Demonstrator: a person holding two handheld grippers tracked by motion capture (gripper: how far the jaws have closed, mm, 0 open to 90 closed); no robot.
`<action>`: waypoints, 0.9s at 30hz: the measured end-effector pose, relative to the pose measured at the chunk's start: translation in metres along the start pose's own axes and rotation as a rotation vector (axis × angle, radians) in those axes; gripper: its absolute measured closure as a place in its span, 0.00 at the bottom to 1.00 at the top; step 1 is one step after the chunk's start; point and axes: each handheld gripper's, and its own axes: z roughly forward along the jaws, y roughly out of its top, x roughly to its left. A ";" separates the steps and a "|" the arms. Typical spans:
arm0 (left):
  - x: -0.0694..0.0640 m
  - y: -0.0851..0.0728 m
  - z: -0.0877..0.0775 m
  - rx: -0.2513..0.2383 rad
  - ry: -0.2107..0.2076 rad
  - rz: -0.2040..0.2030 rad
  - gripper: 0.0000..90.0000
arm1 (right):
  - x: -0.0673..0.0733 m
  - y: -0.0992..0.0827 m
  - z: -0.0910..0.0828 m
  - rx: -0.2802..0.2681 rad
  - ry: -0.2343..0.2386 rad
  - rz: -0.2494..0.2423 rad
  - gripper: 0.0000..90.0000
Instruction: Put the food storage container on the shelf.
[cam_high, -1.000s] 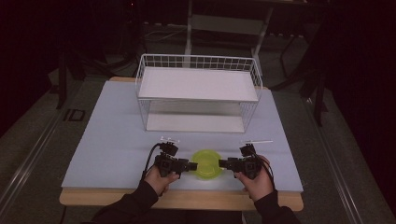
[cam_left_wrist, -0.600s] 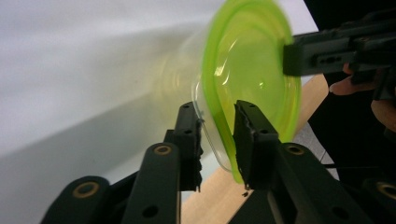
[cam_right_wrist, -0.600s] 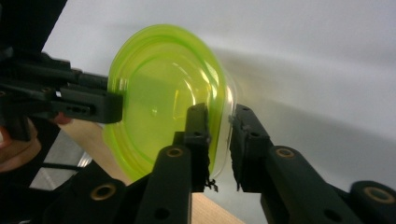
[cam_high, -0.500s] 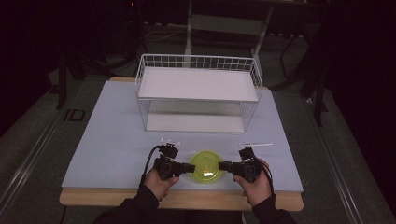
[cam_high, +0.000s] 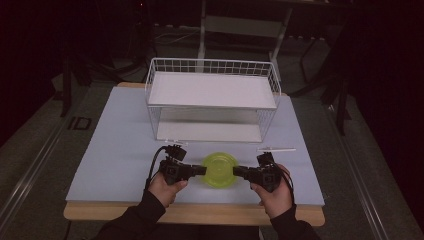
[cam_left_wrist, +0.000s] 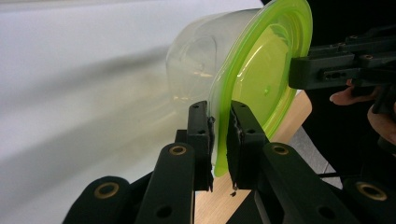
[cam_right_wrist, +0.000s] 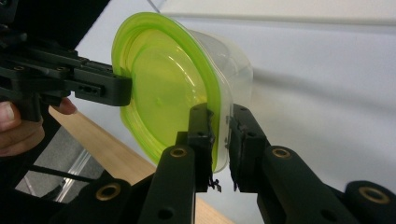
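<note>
A round clear plastic tub (cam_high: 220, 170) with a lime-green lid hangs just above the pale blue table top, near its front edge. My left gripper (cam_high: 202, 170) pinches the lid's rim from the left, and my right gripper (cam_high: 236, 171) pinches it from the right. Both sets of jaws have just been closing with the rim between them. In the left gripper view the jaws (cam_left_wrist: 220, 112) press on the green lid (cam_left_wrist: 266, 70). In the right gripper view the jaws (cam_right_wrist: 219, 114) clamp the rim of the lid (cam_right_wrist: 163, 79), and the clear tub body (cam_right_wrist: 233, 60) shows behind it.
A white wire basket (cam_high: 212, 97) with a flat white shelf on top stands at the back middle of the table. The pale blue mat (cam_high: 115, 150) spreads to both sides. A wooden edge (cam_high: 200, 212) runs along the front.
Both grippers have shut on the lid's rim. The tub has risen a little off the table between the two hands.
</note>
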 end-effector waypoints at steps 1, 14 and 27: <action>-0.002 0.003 -0.003 -0.004 0.005 0.003 0.91 | 0.001 0.002 -0.001 -0.005 0.000 -0.005 0.89; -0.022 0.050 -0.047 -0.102 0.042 0.074 0.91 | 0.024 0.049 -0.024 -0.126 0.019 -0.052 0.89; -0.031 0.096 -0.080 -0.163 0.079 0.071 0.91 | 0.045 0.105 -0.036 -0.174 0.001 -0.087 0.89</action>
